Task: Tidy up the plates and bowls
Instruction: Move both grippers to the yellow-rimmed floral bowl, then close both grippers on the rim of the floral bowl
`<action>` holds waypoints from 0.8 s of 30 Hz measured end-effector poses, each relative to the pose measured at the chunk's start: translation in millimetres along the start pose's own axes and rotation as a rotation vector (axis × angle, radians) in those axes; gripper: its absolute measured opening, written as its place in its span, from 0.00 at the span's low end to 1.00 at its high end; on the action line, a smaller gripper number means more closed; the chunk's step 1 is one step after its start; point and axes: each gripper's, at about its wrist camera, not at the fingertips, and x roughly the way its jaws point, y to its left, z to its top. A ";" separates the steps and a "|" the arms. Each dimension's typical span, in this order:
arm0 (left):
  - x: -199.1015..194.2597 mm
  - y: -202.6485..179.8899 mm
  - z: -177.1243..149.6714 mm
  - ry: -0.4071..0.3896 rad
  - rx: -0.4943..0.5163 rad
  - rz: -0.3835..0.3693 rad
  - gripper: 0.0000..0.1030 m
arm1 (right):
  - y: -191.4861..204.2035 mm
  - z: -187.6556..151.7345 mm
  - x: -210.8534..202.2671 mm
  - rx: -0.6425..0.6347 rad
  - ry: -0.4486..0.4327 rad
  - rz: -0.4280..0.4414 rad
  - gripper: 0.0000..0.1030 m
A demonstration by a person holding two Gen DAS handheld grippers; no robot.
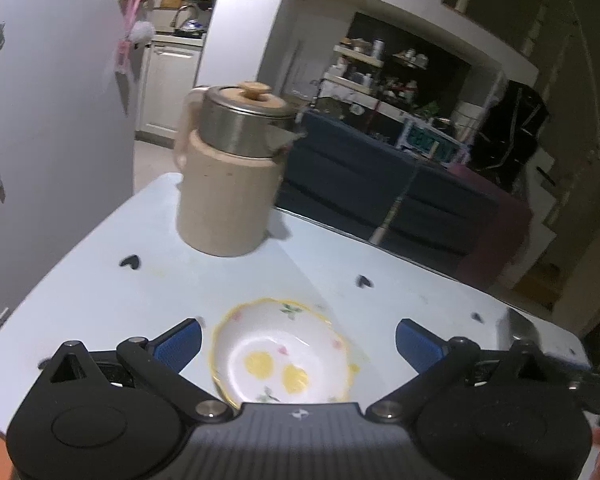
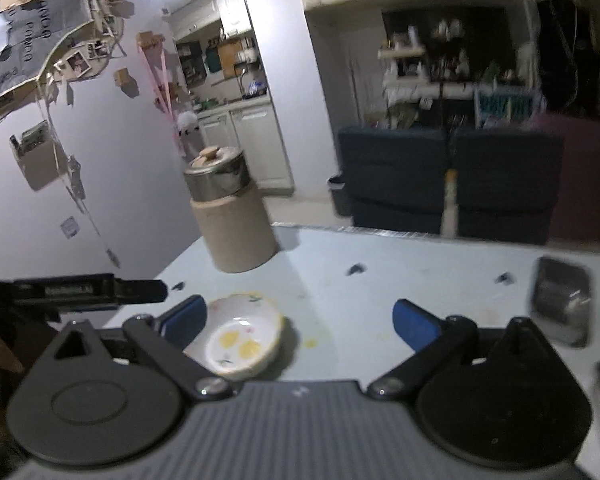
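bowl (image 1: 280, 354) sits untouched between the wide-open left tongs (image 1: 298, 340); right tongs (image 2: 300, 320) also open.

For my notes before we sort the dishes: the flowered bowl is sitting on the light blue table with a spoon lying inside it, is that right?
Not quite: the flowered bowl does sit on the light blue table, but it is empty; no spoon lies inside it, only its painted yellow pattern. The left wrist view shows this.

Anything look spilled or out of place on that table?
A small yellowish smear stains the pale blue table just right of the yellow-rimmed floral bowl. The bowl sits upright and seems intact.
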 end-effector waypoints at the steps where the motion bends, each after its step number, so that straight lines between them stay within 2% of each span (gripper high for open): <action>1: 5.6 5.5 2.6 0.002 0.003 0.013 0.91 | 1.2 2.3 14.8 0.034 0.022 0.010 0.91; 3: 18.1 14.9 5.4 0.023 0.012 0.039 0.78 | 2.9 4.0 37.2 0.096 0.062 0.025 0.86; 7: 50.3 39.2 5.3 0.101 -0.009 0.087 0.63 | 4.9 -7.1 82.4 0.201 0.141 0.068 0.73; 9: 65.3 49.5 3.7 0.136 -0.007 0.109 0.52 | 5.3 -14.7 103.3 0.250 0.176 0.066 0.68; 10: 71.5 52.5 1.3 0.150 -0.005 0.115 0.51 | 6.3 -17.1 113.3 0.268 0.190 0.065 0.64; 16: 98.4 61.2 -5.7 0.222 0.036 0.089 0.40 | 7.0 -38.0 163.4 0.324 0.262 0.014 0.48; 18: 106.0 61.2 -7.5 0.237 0.049 0.088 0.25 | 6.2 -44.8 174.0 0.338 0.278 0.011 0.41; 19: 109.8 61.5 -8.4 0.249 0.050 0.083 0.21 | 6.9 -46.4 180.3 0.341 0.286 0.010 0.36; 24: 126.0 58.8 -11.7 0.282 0.074 0.065 0.09 | 9.4 -58.1 198.5 0.323 0.311 -0.014 0.22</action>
